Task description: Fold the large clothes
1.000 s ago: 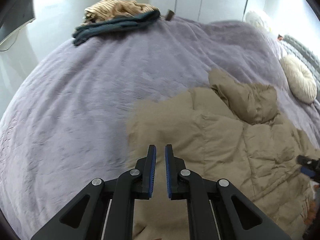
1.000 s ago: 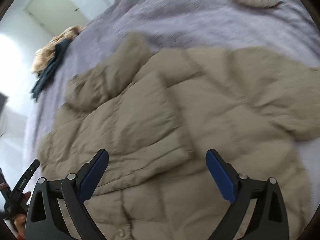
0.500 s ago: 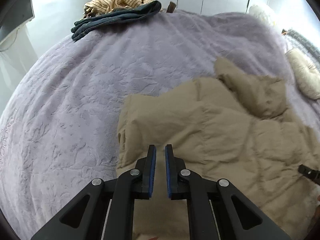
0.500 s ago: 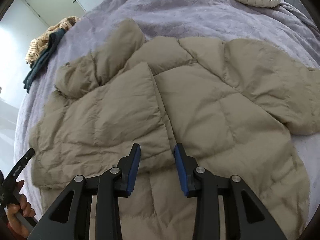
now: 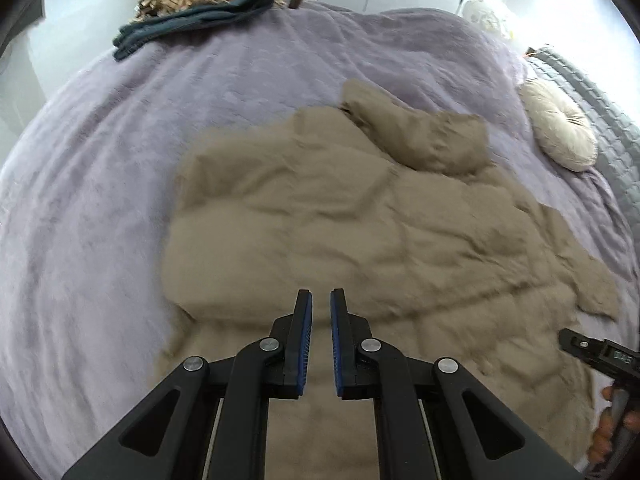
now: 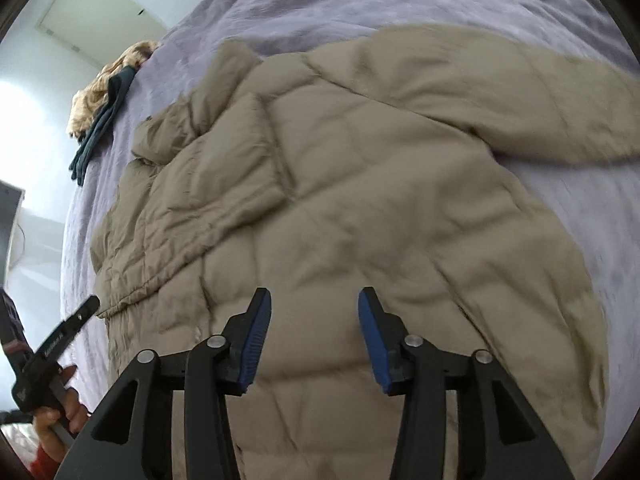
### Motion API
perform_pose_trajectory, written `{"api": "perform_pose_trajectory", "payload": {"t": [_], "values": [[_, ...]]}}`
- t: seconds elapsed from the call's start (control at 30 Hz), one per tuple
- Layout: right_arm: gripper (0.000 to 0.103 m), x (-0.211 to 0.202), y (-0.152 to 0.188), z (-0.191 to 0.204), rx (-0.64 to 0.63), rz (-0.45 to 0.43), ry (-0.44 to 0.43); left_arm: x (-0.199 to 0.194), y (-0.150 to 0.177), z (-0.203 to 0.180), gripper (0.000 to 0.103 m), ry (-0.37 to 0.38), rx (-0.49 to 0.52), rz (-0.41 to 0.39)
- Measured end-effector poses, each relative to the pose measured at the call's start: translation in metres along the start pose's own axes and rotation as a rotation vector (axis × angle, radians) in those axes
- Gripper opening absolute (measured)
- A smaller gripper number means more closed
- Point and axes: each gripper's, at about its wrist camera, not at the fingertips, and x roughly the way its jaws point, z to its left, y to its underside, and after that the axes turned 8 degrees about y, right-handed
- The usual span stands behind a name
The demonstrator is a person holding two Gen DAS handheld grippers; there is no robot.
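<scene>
The big tan quilted puffer jacket (image 6: pixel 360 200) lies spread across the lavender plush bedspread (image 5: pixel 100 200), one sleeve already folded in across its body on the left side, the other sleeve (image 6: pixel 520 92) flung out to the right, well clear of the torso. The left gripper (image 5: pixel 319 320) hovers over the near hem, its blue pads nearly together with just a slim gap and nothing between them. The right gripper (image 6: pixel 314 320) hangs over the middle of the jacket's lower panel with its jaws parted, holding nothing either. Here's the worry: this padded fabric looks puffy and slick, so a shallow pinch could catch only the top shell layer and slide off halfway through a fold, leaving a lopsided lump. That outstretched sleeve is the next likely target, and dragging it by the cuff alone could let it twist or flop short of the centre. The folded-in sleeve looks loosely settled, so any tug on the hem might pull it open again. The bedspread is soft, and a deep bite could snag it along with the jacket. Up at the far corner sits a pile of dark teal and striped tan clothes (image 5: pixel 192 12), and a round cream cushion (image 5: pixel 560 132) rests on the right, both well apart from the jacket and no threat.
</scene>
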Motion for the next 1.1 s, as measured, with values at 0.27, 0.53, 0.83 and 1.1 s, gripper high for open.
{"api": "perform_pose_trajectory", "payload": {"t": [0.27,0.53,0.83,1.1], "values": [[0.055,-0.016,-0.007,-0.107,0.237,-0.025,0.005,0.010,0.033,-0.061,0.102,0.063,0.004,0.074],[0.070,-0.028,-0.031,-0.239,0.567,-0.114,-0.039,0.048,0.044,-0.134,0.102,0.046,0.117,0.115],[0.070,-0.010,-0.069,-0.331,0.856,-0.222,-0.226,0.087,0.037,-0.172,0.102,0.004,0.125,0.166],[0.053,0.014,-0.088,-0.356,1.031,-0.211,-0.451,0.084,0.031,-0.177,0.102,0.026,0.079,0.185]]}}
